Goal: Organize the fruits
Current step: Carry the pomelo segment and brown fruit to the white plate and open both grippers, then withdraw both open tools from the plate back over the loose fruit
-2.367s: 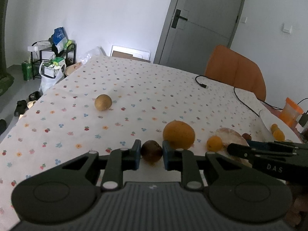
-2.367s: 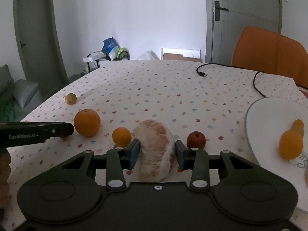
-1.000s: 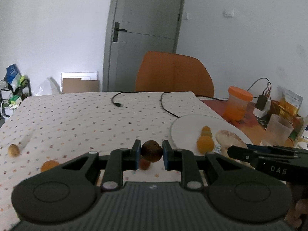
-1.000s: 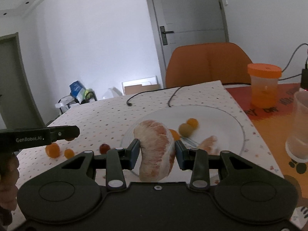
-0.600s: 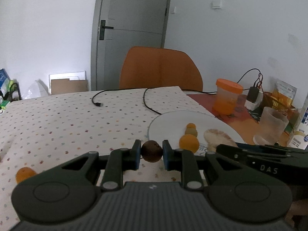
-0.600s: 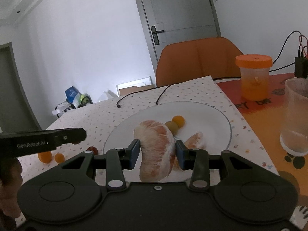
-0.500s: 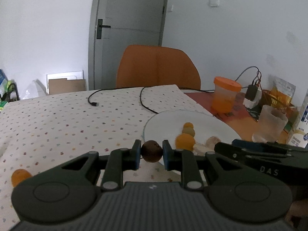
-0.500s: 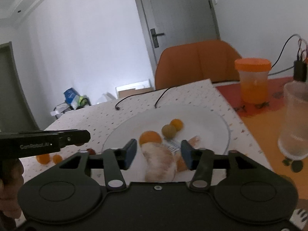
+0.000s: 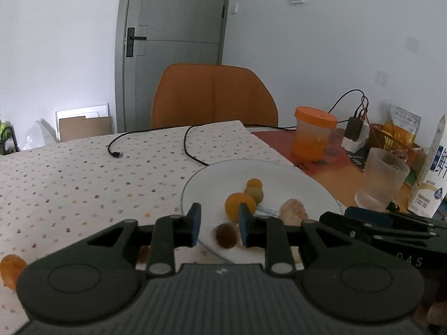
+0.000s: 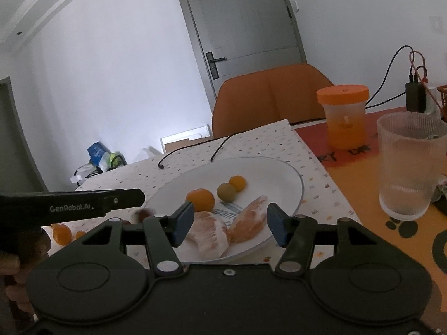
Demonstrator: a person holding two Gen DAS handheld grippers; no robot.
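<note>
A white plate [image 9: 293, 178] [image 10: 285, 178] holds an orange [image 9: 239, 202] [image 10: 200, 199], a green fruit [image 9: 254, 194] [image 10: 226, 192], a small orange fruit [image 9: 254, 182] [image 10: 237, 182] and peeled pomelo pieces [image 10: 208, 237] [image 10: 250, 222] [image 9: 294, 211]. My left gripper [image 9: 218, 226] is open above the plate's near rim; a small brown fruit [image 9: 225, 235], blurred, lies just below its jaws, free of them. My right gripper [image 10: 230, 224] is open wide over the pomelo pieces, which rest on the plate.
Loose fruits stay on the dotted tablecloth: an orange [image 9: 10, 268] [image 10: 61, 231] at the left, and a dark red one [image 10: 144, 214]. An orange-lidded jar [image 10: 345, 114], a ribbed glass [image 10: 409, 164], a milk carton [image 9: 431, 167], a black cable [image 9: 192, 150] and an orange chair [image 9: 213, 95] surround the plate.
Both grippers swung from the tablecloth to the plate. The right gripper opened and left the big pomelo piece on the plate; the left gripper has just opened, and the brown fruit dropped out.
</note>
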